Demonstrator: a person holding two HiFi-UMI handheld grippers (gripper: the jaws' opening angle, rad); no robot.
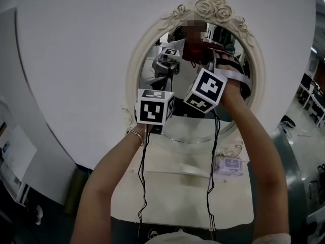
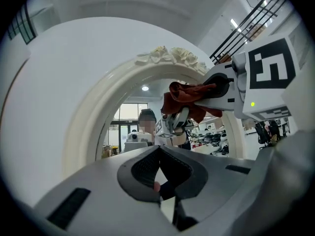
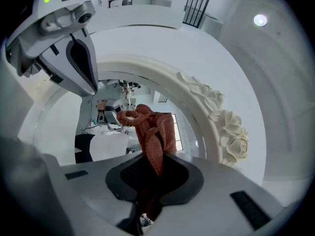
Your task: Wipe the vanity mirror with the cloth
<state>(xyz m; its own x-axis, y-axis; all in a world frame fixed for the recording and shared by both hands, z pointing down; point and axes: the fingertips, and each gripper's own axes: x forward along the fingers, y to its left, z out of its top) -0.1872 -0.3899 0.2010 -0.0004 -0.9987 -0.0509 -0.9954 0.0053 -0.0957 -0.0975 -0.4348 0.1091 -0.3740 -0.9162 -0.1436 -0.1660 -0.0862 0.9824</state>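
**Cloth held at upper mirror glass by right tool; left tool empty**

The vanity mirror (image 1: 150, 67) is seen upright against a white round wall panel (image 1: 76, 60). It is oval, with a cream frame topped by carved roses (image 1: 210, 6). It is stood at the back of a white desk (image 1: 183, 187).

The right tool (image 1: 195, 52) is raised in front of the upper part of the glass. Its jaws are clamped on the cloth (image 3: 155, 136), a reddish-brown bunched rag. The rag is pinched between the dark pads (image 3: 129, 177) and bulges out past the tips toward the mirror. From the left gripper view the cloth (image 2: 189, 100) is seen just below the top of the frame, right at the glass. Actual contact cannot be confirmed.

The left tool (image 1: 163, 74) is held lower and left of the right one, pointed at the mirror and apart from the glass. Its jaws (image 2: 160, 173) are drawn together, and nothing is seen gripped between them.

Both marker cubes are seen side by side in the head view, left (image 1: 155, 108) and right (image 1: 205, 90). Black cables (image 1: 144, 177) are hung from the tools down over the desk. A small flat packet (image 1: 231, 164) is laid on the desk near the mirror's base, on the right.
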